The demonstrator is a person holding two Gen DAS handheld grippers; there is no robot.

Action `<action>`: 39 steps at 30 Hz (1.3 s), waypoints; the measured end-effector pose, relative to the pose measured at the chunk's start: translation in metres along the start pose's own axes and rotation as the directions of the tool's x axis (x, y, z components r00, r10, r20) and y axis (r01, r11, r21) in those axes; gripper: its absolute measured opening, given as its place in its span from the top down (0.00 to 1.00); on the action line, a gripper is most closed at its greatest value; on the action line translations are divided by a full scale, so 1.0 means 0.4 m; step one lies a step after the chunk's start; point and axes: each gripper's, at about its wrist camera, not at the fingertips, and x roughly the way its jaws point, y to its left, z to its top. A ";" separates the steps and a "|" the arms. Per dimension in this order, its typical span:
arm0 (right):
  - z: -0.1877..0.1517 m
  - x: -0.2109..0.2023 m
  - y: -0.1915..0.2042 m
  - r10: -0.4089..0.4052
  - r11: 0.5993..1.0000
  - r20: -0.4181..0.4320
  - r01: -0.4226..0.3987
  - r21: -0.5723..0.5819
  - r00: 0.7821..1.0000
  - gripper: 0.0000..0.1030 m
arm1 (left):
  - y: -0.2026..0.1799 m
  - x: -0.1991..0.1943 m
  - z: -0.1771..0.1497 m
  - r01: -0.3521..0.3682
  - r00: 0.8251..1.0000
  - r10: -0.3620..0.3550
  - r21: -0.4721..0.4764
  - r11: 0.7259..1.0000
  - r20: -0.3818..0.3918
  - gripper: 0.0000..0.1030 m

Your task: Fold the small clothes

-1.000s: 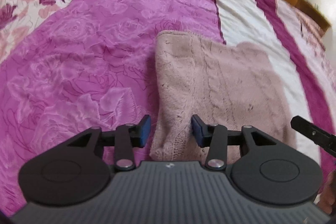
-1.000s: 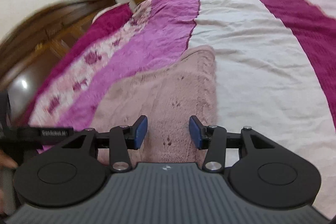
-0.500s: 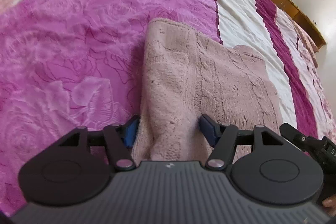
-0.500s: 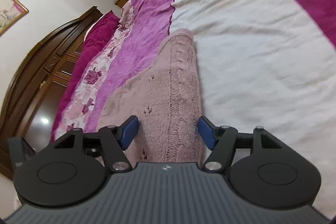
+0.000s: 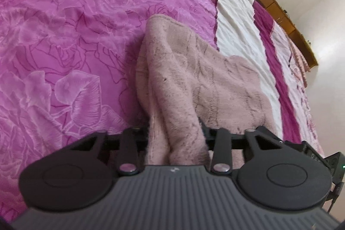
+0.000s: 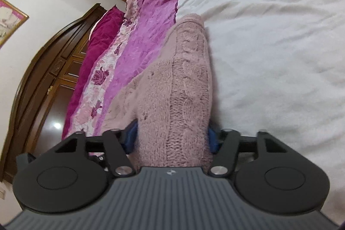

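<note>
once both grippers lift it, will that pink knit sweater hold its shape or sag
The pink knit sweater will likely sag: it bunches between the left gripper pads. The thick fuzzy knit in the right gripper probably won't slip.

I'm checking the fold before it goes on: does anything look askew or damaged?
Nothing damaged. The pink knit garment is bunched between both grippers' closing jaws, left gripper and right gripper, on the bedspread.
</note>
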 end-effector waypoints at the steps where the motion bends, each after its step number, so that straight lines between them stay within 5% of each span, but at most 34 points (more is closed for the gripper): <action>1: 0.005 -0.008 0.004 0.004 1.000 0.002 -0.004 0.009 1.000 0.44 | -0.002 -0.007 0.002 0.007 1.000 -0.007 -0.008 1.000 0.001 0.68; 11: 0.059 -0.170 0.115 0.054 0.999 0.021 -0.054 -0.004 0.998 0.48 | -0.104 -0.095 0.002 0.112 0.993 -0.113 -0.026 0.993 -0.031 0.69; 21: 0.031 -0.471 0.105 0.020 1.000 0.096 -0.019 -0.009 0.995 0.48 | -0.246 -0.149 -0.126 0.201 0.975 -0.199 0.014 0.979 -0.103 0.69; 28: -0.077 -0.595 0.003 -0.065 0.998 0.107 0.065 0.005 0.992 0.48 | -0.306 -0.134 -0.268 0.130 0.985 -0.106 0.176 0.976 -0.139 0.69; 34: -0.149 -0.577 -0.108 -0.176 0.984 0.046 0.176 0.002 0.983 0.47 | -0.273 -0.092 -0.369 0.021 0.988 0.017 0.248 0.969 -0.152 0.68; 39: -0.195 -0.562 -0.151 -0.213 0.975 0.049 0.215 -0.058 0.976 0.45 | -0.259 -0.082 -0.386 0.000 0.991 0.039 0.287 0.958 -0.128 0.62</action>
